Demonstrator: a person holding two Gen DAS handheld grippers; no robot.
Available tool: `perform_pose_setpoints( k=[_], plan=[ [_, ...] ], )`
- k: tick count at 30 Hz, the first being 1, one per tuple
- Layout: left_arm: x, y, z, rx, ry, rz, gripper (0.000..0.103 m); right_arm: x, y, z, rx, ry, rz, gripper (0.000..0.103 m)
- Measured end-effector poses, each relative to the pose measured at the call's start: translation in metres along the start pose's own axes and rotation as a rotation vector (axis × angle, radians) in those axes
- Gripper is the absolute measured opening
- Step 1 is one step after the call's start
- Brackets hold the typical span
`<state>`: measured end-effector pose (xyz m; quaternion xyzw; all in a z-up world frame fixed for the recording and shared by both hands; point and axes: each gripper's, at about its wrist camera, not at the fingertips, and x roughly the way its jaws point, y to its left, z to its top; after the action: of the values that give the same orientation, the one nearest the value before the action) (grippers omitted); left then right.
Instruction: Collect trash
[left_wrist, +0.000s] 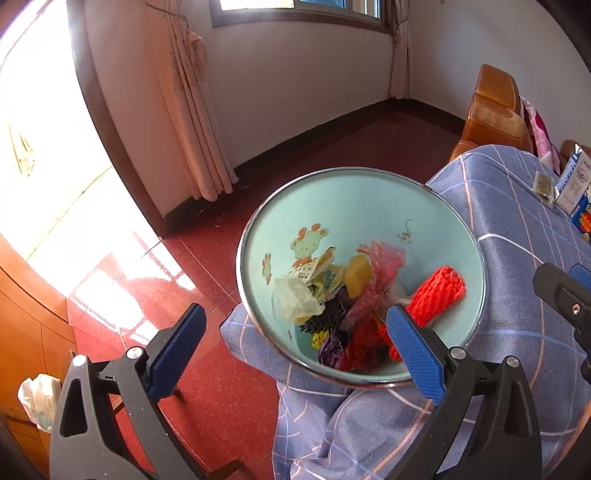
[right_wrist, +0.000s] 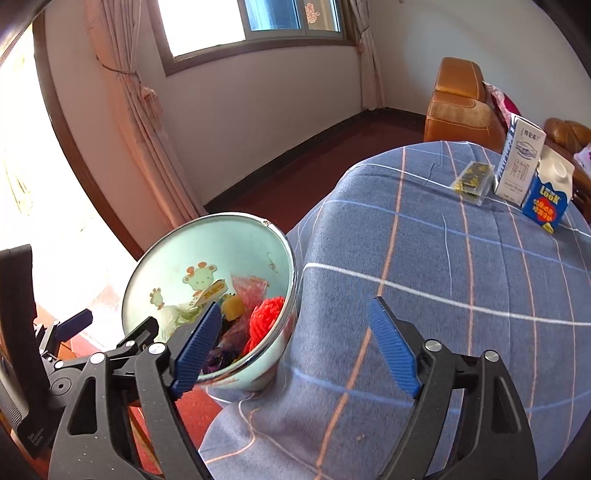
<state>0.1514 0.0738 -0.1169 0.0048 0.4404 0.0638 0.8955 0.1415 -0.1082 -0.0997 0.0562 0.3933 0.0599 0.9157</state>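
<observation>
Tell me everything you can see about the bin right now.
The bin is a round, pale green container with a shiny metal rim and cartoon animal prints on its inner wall. It stands upright on the floor, pressed against the hanging blue checked cloth. Inside lie wrappers, a yellow piece, pink plastic and a red netted bundle, filling only the bottom. Neither gripper touches it.

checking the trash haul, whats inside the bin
The bin holds an orange mesh wad, a pink bag, a yellow piece, a pale bag and wrappers. Its bottom is covered by the pile.
</observation>
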Motion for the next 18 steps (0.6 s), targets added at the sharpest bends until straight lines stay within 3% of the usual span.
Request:
perform_pose_setpoints(
  k=[11, 18],
  plan=[
    [-0.058, 0.012, -0.027, -0.023, -0.052, 0.001, 0.097, -0.054, 0.020, -0.019, -0.029, -0.062, 0.023, 0.087],
    [-0.110, 0.017, -0.023, -0.044, -0.188, 0.006, 0.097, -0.111, 0.027, -0.015, -0.034, -0.200, 0.030, 0.087]
  ],
)
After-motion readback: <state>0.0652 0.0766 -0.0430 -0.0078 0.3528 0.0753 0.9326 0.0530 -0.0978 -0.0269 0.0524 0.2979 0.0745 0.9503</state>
